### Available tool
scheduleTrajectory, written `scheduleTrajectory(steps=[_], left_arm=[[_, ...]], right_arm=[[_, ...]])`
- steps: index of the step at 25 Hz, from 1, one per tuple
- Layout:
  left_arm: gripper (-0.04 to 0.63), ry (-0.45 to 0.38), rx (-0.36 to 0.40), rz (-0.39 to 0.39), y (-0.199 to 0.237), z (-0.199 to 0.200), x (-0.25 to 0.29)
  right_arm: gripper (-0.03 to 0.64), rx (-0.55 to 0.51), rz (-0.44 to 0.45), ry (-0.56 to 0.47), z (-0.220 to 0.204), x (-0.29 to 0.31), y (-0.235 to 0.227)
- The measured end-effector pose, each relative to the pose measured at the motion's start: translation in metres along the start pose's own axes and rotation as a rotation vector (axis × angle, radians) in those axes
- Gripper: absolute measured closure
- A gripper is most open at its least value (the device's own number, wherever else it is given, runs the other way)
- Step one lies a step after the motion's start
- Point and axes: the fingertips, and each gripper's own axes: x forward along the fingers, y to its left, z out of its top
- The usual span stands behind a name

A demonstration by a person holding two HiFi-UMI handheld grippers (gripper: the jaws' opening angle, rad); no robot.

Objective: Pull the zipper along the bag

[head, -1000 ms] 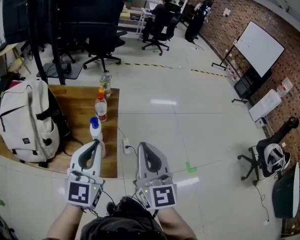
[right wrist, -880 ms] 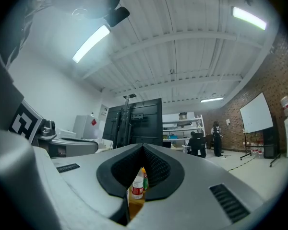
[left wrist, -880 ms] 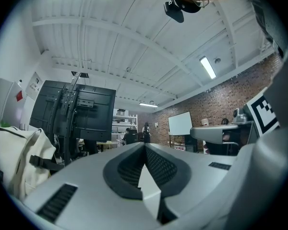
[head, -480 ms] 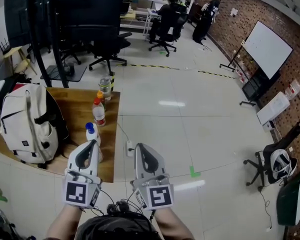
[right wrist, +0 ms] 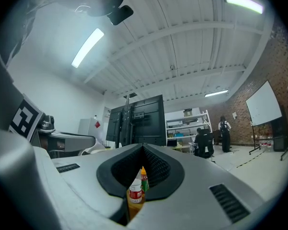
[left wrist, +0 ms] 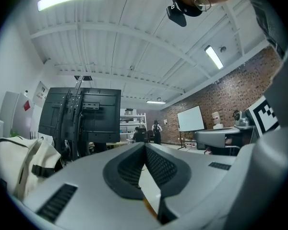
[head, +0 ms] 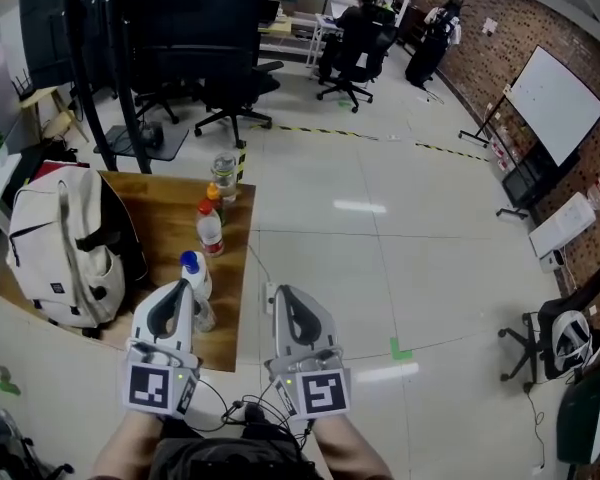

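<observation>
A white backpack (head: 65, 243) with black straps stands on the wooden table (head: 165, 223) at the left of the head view. It also shows at the left edge of the left gripper view, as the backpack (left wrist: 17, 166). My left gripper (head: 183, 286) is held level over the table's near right corner, right of the bag and apart from it. Its jaws meet at the tips with nothing between them. My right gripper (head: 283, 293) is beside it over the floor, shut and empty. In the right gripper view, two bottles (right wrist: 136, 190) show through the gap below the closed tips.
Three bottles (head: 210, 230) stand in a row along the table's right edge, the nearest one (head: 193, 273) blue-capped, just beyond my left gripper. A power strip (head: 268, 298) and cable lie on the floor. Office chairs (head: 230, 93), a black rack, a whiteboard (head: 560, 93) and seated people are farther off.
The table, backpack and bottles have shifted right and slightly down in the head view. Both grippers stay side by side, shut and empty.
</observation>
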Motion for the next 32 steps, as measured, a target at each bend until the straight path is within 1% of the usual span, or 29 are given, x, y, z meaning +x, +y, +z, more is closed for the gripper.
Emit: scheduleTrajectory(steps=[3, 6, 8, 10, 12, 15, 19, 23, 25, 27, 32], left_arm=[[0.561, -0.005, -0.005, -0.011, 0.019, -0.005, 0.000], [0.561, -0.017, -0.004, -0.053, 0.042, -0.006, -0.002], [0.561, -0.021, -0.001, -0.084, 0.065, -0.006, -0.008], [0.561, -0.029, 0.001, -0.097, 0.098, -0.006, -0.017], [0.561, -0.037, -0.007, -0.079, 0.136, -0.010, -0.027], [0.561, -0.040, -0.030, -0.038, 0.192, -0.023, -0.044], [0.560, -0.036, -0.037, -0.046, 0.257, -0.034, -0.068], [0.561, -0.041, -0.044, -0.029, 0.323, -0.037, -0.097], [0.561, -0.050, -0.059, -0.016, 0.354, -0.035, -0.113], [0.561, -0.035, -0.062, -0.013, 0.381, -0.039, -0.128], [0.561, -0.029, -0.079, -0.025, 0.439, -0.044, -0.160]], right_arm=[[0.604, 0.006, -0.034, 0.000, -0.007, 0.010, 0.014], [0.604, -0.003, -0.069, -0.005, -0.011, 0.023, 0.036], [0.604, -0.007, -0.095, -0.004, -0.012, 0.035, 0.056], [0.604, -0.015, -0.109, -0.002, -0.012, 0.051, 0.083], [0.604, -0.042, -0.104, 0.000, -0.013, 0.069, 0.115], [0.604, -0.079, -0.098, -0.022, -0.016, 0.093, 0.159], [0.604, -0.079, -0.110, -0.004, -0.028, 0.124, 0.219], [0.604, -0.089, -0.083, 0.004, -0.030, 0.154, 0.291], [0.604, -0.093, -0.065, 0.008, -0.027, 0.167, 0.325], [0.604, -0.102, -0.058, 0.006, -0.024, 0.177, 0.355], [0.604, -0.106, -0.086, 0.015, -0.028, 0.188, 0.415]])
